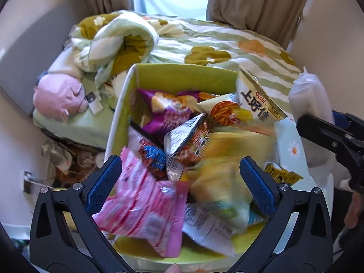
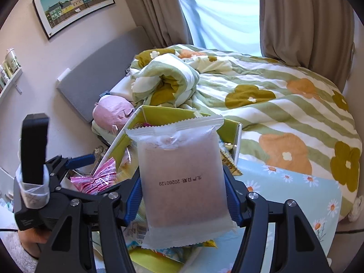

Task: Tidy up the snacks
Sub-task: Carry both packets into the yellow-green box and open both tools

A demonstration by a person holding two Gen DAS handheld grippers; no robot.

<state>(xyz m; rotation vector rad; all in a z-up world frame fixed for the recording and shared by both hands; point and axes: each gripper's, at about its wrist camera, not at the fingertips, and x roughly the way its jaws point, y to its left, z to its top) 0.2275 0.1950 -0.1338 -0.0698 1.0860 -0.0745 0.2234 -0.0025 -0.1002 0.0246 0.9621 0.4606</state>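
A green storage box (image 1: 182, 77) on the bed holds several snack packets. My left gripper (image 1: 179, 177) is open just above the box, with a pink packet (image 1: 145, 202) and a blurred yellow packet (image 1: 227, 177) between its fingers. My right gripper (image 2: 183, 195) is shut on a frosted translucent packet (image 2: 182, 177) with a printed date and holds it upright above the box (image 2: 159, 116). The right gripper also shows at the right edge of the left wrist view (image 1: 332, 136). The left gripper shows at the left of the right wrist view (image 2: 75, 161).
The box sits on a daisy-print cloth (image 2: 291, 182) on a bed with a green striped floral quilt (image 2: 284, 95). A pink plush toy (image 1: 59, 95) lies by the grey headboard (image 2: 95, 77). Curtains (image 2: 302, 20) and a window lie beyond the bed. Clutter lies on the floor at the left (image 1: 68, 159).
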